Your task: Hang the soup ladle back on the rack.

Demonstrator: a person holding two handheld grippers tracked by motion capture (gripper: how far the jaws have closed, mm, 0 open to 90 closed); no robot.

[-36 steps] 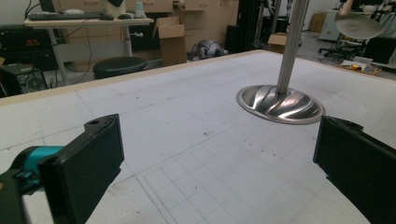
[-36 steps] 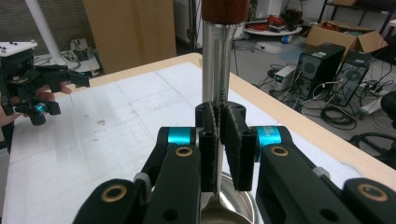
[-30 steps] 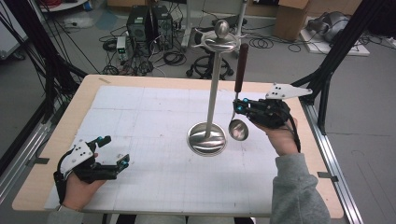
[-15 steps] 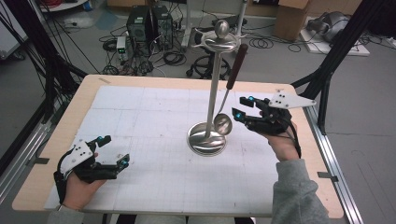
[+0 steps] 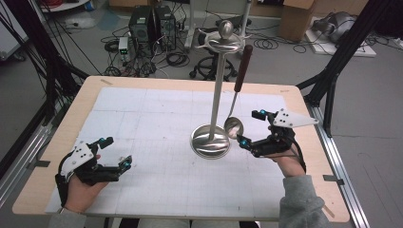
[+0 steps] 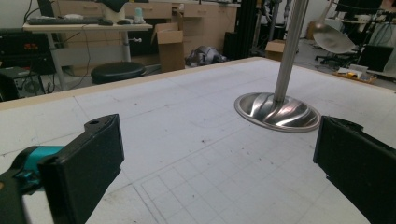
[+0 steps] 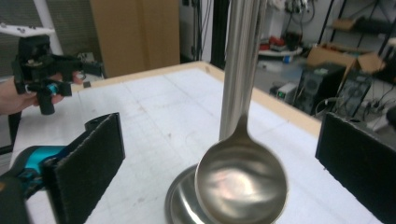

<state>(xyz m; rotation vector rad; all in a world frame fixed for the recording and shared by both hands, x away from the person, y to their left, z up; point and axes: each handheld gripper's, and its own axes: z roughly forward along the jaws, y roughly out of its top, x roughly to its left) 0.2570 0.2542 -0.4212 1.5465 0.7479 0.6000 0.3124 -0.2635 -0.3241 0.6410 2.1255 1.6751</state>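
Observation:
A steel stand (image 5: 217,90) rises from a round ribbed base (image 5: 210,141) in the middle of the table. A ladle with a dark brown handle (image 5: 243,66) hangs from the hooks at the stand's top, its steel bowl (image 5: 233,127) just above the base's right edge. My right gripper (image 5: 249,128) stands open just right of the bowl, one jaw on either side and clear of it. The right gripper view has the bowl (image 7: 240,179) close up between the jaws, in front of the pole (image 7: 239,60). My left gripper (image 5: 118,152) rests open at the table's front left, holding nothing.
A white gridded mat (image 5: 157,123) covers the wooden table (image 5: 90,88). In the left gripper view the stand's base (image 6: 278,112) sits ahead to the right over bare mat. Beyond the table are computer cases, cables, boxes and black frame legs.
My right gripper has opened and let go of the ladle, then drawn back and down a little. The ladle has swung in and now hangs beside the pole. The left gripper has not moved.

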